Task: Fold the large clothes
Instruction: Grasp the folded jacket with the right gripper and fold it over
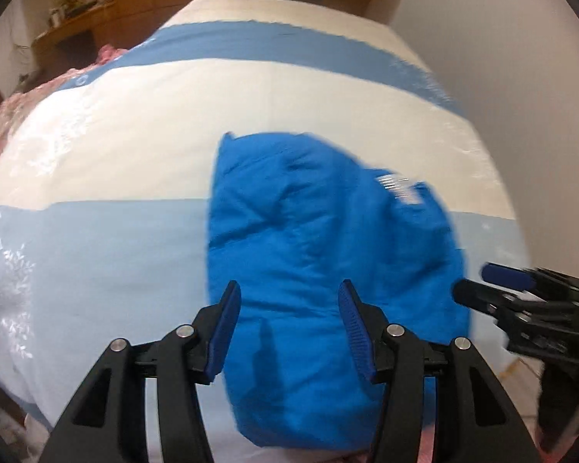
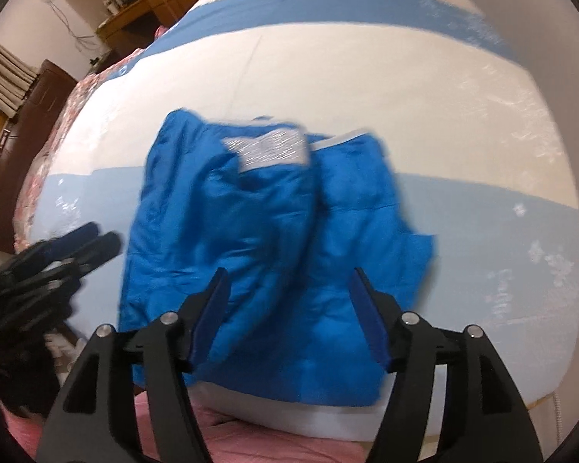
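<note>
Left gripper [image 1: 287,289]: jaws apart, empty, above the jacket.
Right gripper [image 2: 287,276]: jaws apart, empty.
Blue jacket [image 1: 312,254]: folded bundle ahead of both, on striped bedspread [image 1: 115,254].

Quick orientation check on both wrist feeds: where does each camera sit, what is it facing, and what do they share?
Left wrist: rides behind the left gripper, open, facing the blue jacket on the striped bed cover; the right gripper shows at its right edge.
Right wrist: rides behind the right gripper, open, facing the blue jacket; the left gripper shows at its left edge.
Shared: jacket, striped bed cover and each other's gripper.
</note>
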Tool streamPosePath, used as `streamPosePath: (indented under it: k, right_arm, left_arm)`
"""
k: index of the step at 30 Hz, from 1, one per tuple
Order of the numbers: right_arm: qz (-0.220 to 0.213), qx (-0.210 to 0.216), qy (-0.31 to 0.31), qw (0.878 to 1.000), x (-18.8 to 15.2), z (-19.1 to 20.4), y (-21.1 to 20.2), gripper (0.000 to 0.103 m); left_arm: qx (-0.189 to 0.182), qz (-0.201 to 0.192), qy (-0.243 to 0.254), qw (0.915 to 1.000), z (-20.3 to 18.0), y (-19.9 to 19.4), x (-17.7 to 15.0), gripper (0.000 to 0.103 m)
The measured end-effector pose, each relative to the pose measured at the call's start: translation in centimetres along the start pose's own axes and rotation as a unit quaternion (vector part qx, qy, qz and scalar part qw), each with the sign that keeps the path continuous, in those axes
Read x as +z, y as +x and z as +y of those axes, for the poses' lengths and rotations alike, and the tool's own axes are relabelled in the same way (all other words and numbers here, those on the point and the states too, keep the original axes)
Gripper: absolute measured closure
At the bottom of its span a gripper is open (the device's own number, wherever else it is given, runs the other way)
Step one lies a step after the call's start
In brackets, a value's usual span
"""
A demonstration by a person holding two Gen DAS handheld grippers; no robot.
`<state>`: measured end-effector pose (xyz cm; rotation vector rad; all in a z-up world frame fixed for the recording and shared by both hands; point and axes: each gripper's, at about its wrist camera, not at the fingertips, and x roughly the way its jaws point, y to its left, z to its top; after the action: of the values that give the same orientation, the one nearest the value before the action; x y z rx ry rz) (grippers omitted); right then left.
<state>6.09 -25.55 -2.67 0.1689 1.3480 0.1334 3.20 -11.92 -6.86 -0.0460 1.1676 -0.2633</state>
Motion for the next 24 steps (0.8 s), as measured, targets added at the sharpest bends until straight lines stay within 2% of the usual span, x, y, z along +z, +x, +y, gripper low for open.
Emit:
streamPosePath:
  k: [3, 5, 8, 11, 14, 15, 17, 18, 24]
  right_arm:
    - [0.016, -0.004, 0.01, 1.0, 0.4, 0.4, 1.5, 0.036]
    - [0.022, -0.007, 0.013, 1.0, 0.6, 0.5, 2.2, 0.036]
    - [0.03, -0.026, 0.008, 0.999, 1.0, 1.2, 3.5, 0.038]
    - [0.038, -0.048, 0.002, 0.998, 1.1, 1.7, 4.6, 0.04]
    - [0.041, -0.042, 0.015, 0.998, 1.0, 1.6, 4.6, 0.043]
    - [0.037, -0.038, 0.018, 0.998, 0.8, 1.5, 4.1, 0.043]
    - [0.028, -0.042, 0.019, 0.999, 0.1, 1.4, 3.0, 0.032]
    - [0.026, -0.045, 0.022, 0.998, 0.0, 1.2, 2.7, 0.03]
    - [0.043, -0.031, 0.034, 0.998, 0.0, 0.8, 4.1, 0.031]
  left_arm:
    - [-0.007, 0.013, -0.005, 0.9999, 0.3, 1.3, -0.4, 0.05]
    - [0.001, 0.015, -0.001, 0.9999, 0.7, 1.9, -0.7, 0.05]
    - [-0.005, 0.023, -0.006, 0.9997, 1.3, 2.5, -0.9, 0.05]
    - [-0.006, 0.018, -0.008, 0.9998, 1.5, 2.7, -0.6, 0.05]
    - [-0.002, 0.011, -0.013, 0.9999, 2.1, 2.6, -0.5, 0.05]
    - [-0.004, 0.011, -0.016, 0.9998, 2.3, 2.6, -0.2, 0.05]
    - [-0.006, 0.008, -0.024, 0.9997, 2.9, 2.6, -0.2, 0.05]
    - [-0.005, 0.008, -0.026, 0.9996, 3.1, 2.7, -0.1, 0.05]
    - [-0.002, 0.006, -0.031, 0.9995, 3.6, 2.9, 0.0, 0.05]
